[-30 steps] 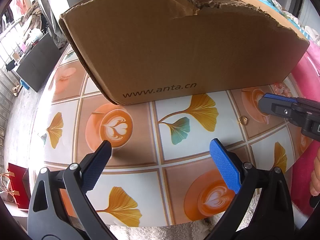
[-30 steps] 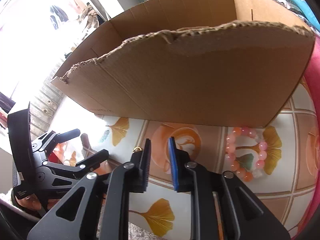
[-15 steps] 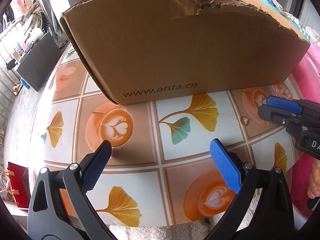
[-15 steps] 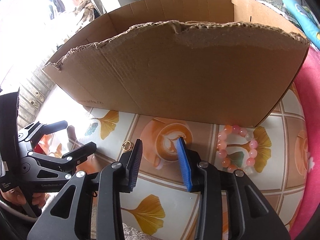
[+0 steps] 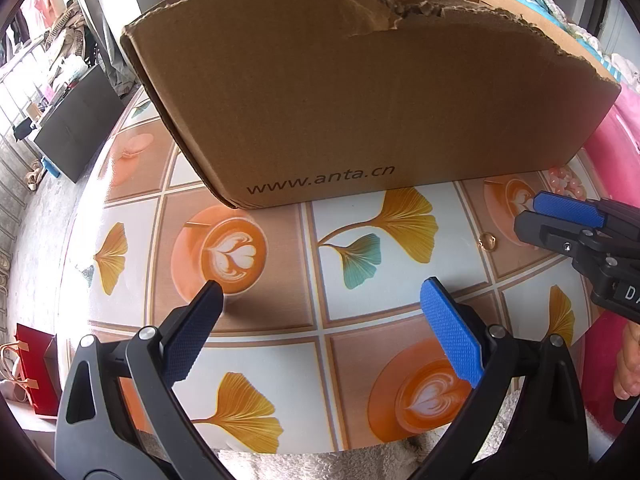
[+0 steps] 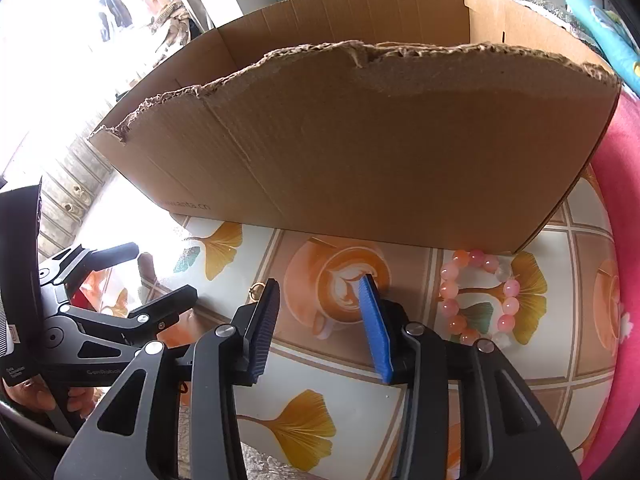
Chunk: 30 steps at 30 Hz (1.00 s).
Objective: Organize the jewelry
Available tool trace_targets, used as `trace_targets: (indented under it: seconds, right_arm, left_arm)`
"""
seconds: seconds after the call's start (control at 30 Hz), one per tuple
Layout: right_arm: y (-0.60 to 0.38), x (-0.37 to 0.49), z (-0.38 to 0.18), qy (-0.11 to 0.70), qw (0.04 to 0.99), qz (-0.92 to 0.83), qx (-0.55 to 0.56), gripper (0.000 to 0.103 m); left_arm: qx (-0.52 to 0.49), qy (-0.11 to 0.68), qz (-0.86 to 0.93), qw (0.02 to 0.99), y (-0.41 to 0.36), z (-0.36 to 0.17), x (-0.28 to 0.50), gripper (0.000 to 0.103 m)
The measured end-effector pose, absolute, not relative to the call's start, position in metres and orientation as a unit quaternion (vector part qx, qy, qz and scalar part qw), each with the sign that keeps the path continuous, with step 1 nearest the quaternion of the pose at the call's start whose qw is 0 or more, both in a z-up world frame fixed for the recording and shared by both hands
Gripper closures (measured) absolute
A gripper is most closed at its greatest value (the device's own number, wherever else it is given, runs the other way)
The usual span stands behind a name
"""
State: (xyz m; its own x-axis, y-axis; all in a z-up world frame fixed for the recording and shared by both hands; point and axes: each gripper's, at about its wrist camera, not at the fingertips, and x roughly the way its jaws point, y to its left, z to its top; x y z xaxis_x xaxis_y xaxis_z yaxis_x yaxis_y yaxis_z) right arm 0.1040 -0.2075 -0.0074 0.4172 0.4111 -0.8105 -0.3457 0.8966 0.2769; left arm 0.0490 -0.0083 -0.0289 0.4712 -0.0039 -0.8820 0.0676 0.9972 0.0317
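- The small gold ring [image 6: 256, 290] lies on the table [image 6: 400, 396], just beside the tip of the left pad of the right tongs [image 6: 318, 322] and outside their gap; in the left wrist view it shows as a tiny gold loop [image 5: 488, 240] near the right tongs' tip
- The pink bead bracelet [image 6: 478, 298] rests on the table close to the right front corner of the cardboard box [image 6: 360, 140], just right of the right tongs; in the left wrist view only a few beads [image 5: 562, 178] show behind the right tongs
- The right tongs are partly spread, their jaws having just been opening, with nothing between the pads
- The left tongs [image 5: 320, 322] are spread wide over the patterned table, grasping nothing
- The box interior is hidden by its torn front wall
- A hand [image 6: 36, 396] on the left tongs' handle is cut off at the frame edge
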Motion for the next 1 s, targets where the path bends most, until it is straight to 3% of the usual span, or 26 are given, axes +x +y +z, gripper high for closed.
trace_targets:
  seconds: [0.7, 1.0]
  right_arm:
    - [-0.208, 0.106, -0.007, 0.491, 0.842, 0.223, 0.034, 0.06]
    - [-0.236, 0.097, 0.02, 0.438, 0.881, 0.175, 0.029, 0.06]
  left_arm:
    - [0.031, 0.513, -0.021, 0.857, -0.009, -0.029, 0.049, 0.007]
    - [0.032, 0.513, -0.02, 0.858, -0.008, -0.028, 0.049, 0.007]
